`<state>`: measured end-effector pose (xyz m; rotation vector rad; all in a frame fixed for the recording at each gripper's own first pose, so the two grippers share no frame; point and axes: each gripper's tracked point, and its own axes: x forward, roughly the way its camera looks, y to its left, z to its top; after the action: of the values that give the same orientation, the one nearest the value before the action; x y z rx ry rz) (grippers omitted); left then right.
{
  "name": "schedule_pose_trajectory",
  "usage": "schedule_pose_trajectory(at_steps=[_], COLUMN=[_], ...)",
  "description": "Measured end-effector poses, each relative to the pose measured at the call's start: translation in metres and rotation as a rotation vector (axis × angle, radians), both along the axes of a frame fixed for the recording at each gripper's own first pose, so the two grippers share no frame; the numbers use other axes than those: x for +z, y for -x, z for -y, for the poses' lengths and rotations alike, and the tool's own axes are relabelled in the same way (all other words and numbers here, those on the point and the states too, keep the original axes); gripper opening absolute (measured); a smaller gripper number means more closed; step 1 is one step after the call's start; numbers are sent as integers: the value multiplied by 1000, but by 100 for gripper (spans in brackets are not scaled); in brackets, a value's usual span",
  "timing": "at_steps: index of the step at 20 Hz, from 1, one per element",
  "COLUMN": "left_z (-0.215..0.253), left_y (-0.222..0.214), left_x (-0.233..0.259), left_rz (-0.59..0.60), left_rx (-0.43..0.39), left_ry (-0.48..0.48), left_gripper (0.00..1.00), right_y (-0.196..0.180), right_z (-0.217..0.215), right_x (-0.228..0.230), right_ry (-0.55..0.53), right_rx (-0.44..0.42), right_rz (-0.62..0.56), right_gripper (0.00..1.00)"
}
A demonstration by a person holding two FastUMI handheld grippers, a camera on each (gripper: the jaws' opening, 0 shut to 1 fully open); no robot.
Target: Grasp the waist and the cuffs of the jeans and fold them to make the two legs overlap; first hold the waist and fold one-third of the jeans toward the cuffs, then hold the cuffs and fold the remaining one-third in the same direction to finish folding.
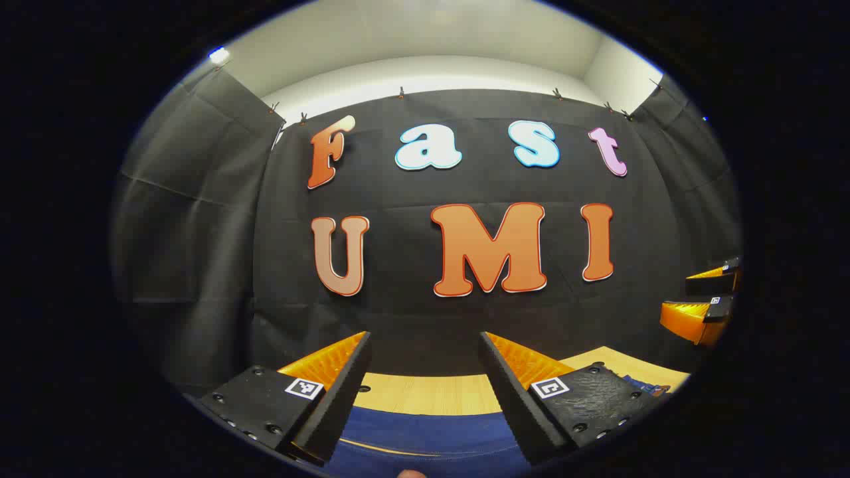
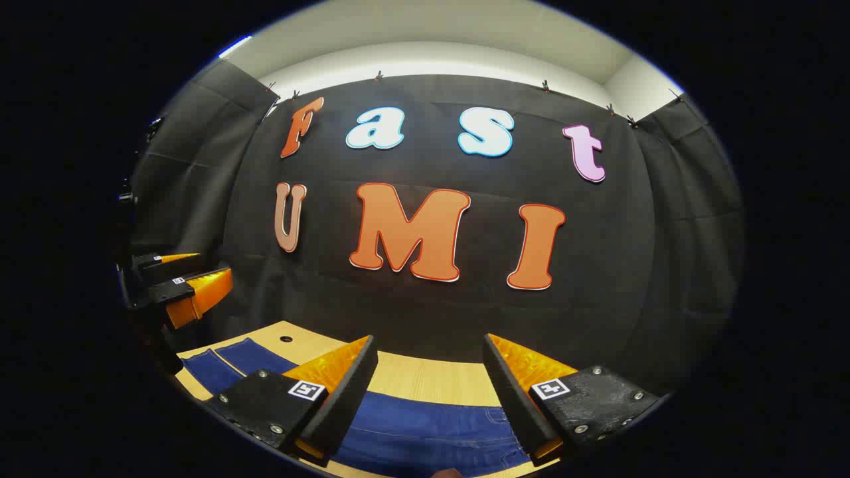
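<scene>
Dark blue jeans [image 2: 425,431] lie flat on the wooden table [image 2: 425,375], stretching left towards the legs [image 2: 219,365] in the right gripper view. The same denim [image 1: 425,435] shows low down in the left gripper view. My left gripper [image 1: 425,368] is held above the cloth, open, with nothing between its fingers. My right gripper [image 2: 431,372] also stands open and empty above the jeans. The left gripper [image 2: 192,282] appears at the far left of the right gripper view, and the right gripper [image 1: 704,302] at the far right of the left gripper view.
The black cloth wall [image 1: 465,318] stands close behind the table's far edge. A small round hole [image 2: 286,338] sits in the tabletop near the jeans legs. Bare wood runs between the jeans and the wall.
</scene>
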<state>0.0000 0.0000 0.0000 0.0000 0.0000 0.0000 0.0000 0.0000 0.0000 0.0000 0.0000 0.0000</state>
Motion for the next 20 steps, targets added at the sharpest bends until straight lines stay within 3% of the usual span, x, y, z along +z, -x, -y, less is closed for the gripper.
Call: schedule_pose_trajectory(at_steps=[10, 20], left_z=[5, -7], left_y=[-22, -31], left_x=[-11, -13], left_rz=[-3, -18], left_rx=[37, 70], left_ry=[-29, 13], left_gripper=[98, 98], right_y=[-25, -40], right_z=[28, 34], right_x=[-18, -33], right_ry=[12, 20], right_rx=[-1, 14], right_rz=[-8, -29], right_gripper=[98, 98])
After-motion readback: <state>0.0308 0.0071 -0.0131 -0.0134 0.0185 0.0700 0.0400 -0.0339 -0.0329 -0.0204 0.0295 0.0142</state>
